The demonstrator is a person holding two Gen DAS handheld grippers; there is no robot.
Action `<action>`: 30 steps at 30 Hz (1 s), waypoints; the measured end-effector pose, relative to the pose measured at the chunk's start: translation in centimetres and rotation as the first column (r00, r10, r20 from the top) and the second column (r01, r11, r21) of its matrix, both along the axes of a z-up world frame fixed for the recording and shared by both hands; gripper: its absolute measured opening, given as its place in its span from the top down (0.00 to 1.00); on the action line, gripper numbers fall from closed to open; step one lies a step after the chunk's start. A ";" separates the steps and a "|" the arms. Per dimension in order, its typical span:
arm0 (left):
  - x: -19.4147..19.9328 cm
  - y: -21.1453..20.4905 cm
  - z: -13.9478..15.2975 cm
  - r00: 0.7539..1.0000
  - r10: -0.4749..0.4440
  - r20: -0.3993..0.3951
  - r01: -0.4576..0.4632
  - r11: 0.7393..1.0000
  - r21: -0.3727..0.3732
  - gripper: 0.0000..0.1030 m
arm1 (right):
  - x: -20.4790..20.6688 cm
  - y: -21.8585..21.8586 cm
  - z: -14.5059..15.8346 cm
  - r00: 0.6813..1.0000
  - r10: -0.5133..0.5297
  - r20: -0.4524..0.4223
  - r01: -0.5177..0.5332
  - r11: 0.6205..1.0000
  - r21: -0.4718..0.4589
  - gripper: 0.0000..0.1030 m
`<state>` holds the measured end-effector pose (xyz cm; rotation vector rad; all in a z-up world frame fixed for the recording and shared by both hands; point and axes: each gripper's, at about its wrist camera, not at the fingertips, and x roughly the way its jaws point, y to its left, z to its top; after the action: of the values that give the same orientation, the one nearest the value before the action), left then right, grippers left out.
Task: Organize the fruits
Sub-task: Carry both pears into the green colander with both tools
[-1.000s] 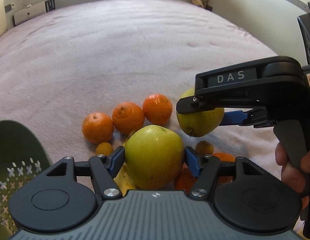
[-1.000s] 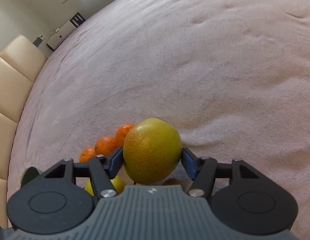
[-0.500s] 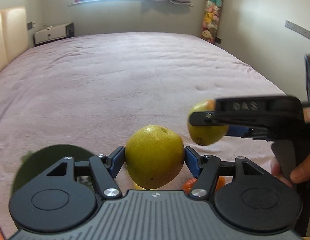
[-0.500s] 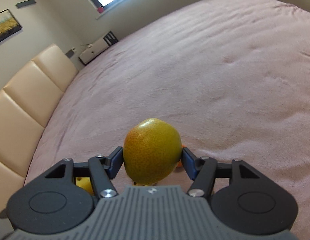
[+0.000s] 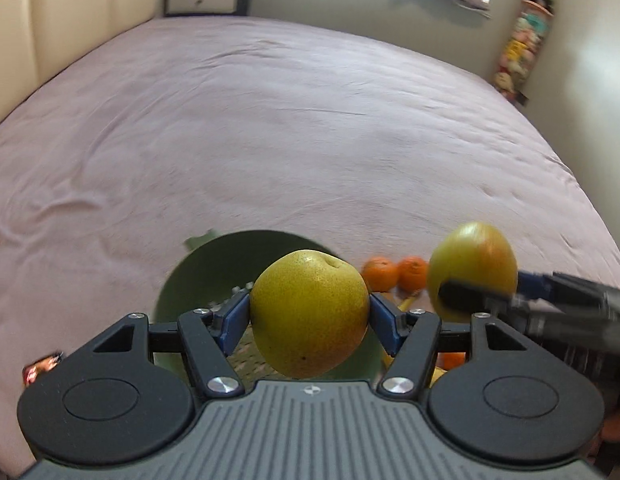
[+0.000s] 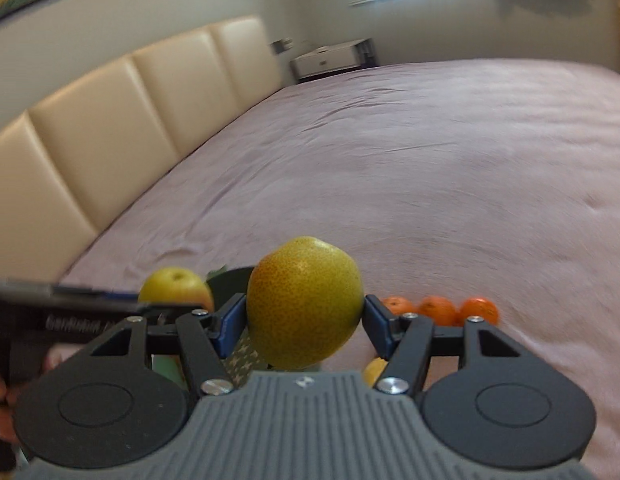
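My left gripper (image 5: 309,318) is shut on a yellow-green pear (image 5: 310,312), which hangs above a green perforated bowl (image 5: 198,280). To its right a second pear (image 5: 472,268) sits in the other gripper, one black finger (image 5: 466,294) crossing it. In the right wrist view my right gripper (image 6: 304,320) is shut on that speckled pear (image 6: 304,302). The left gripper's pear (image 6: 174,286) and the bowl's rim (image 6: 230,280) show at the left. Three oranges (image 6: 438,310) lie in a row on the bed at the right, two of them (image 5: 396,274) also visible beyond the left gripper.
Everything rests on a wide pink bedspread (image 5: 290,140). A beige padded headboard (image 6: 110,120) runs along the left and a white bedside cabinet (image 6: 330,60) stands at the far end. Below the right gripper lies a yellow fruit (image 6: 374,370). A small red wrapper (image 5: 42,368) lies near the left.
Both grippers have risen with their pears and swung left. The green bowl now sits under the left pear, and the fruit pile has dropped lower and to the right.
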<state>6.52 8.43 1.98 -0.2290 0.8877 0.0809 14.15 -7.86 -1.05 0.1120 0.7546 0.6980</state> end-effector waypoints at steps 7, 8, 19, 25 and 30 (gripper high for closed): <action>-0.6 2.4 -1.2 0.997 0.063 -0.052 -0.063 0.998 0.011 0.28 | -0.9 6.1 -2.4 0.984 0.179 0.004 -0.175 0.964 -0.199 0.42; -0.6 2.6 -1.5 0.996 0.070 -0.062 -0.069 0.998 0.013 0.28 | -0.6 6.9 -2.9 0.978 0.206 0.008 -0.199 0.952 -0.233 0.42; 1.9 2.8 -5.3 0.984 0.083 -0.157 -0.070 0.994 0.082 0.28 | 0.6 12.1 -6.4 0.916 0.400 -0.008 -0.362 0.820 -0.443 0.42; 2.9 3.1 -6.9 0.975 0.093 -0.204 -0.079 0.994 0.078 0.28 | 1.3 13.2 -7.6 0.896 0.443 -0.040 -0.402 0.767 -0.500 0.42; 3.4 3.2 -8.0 0.965 0.100 -0.242 -0.076 0.991 0.106 0.28 | 1.6 14.0 -8.8 0.876 0.478 -0.073 -0.438 0.721 -0.537 0.42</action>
<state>9.88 11.58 -6.05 -0.1701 1.1192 0.2385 15.75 6.09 -9.84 -0.6440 0.8963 0.9279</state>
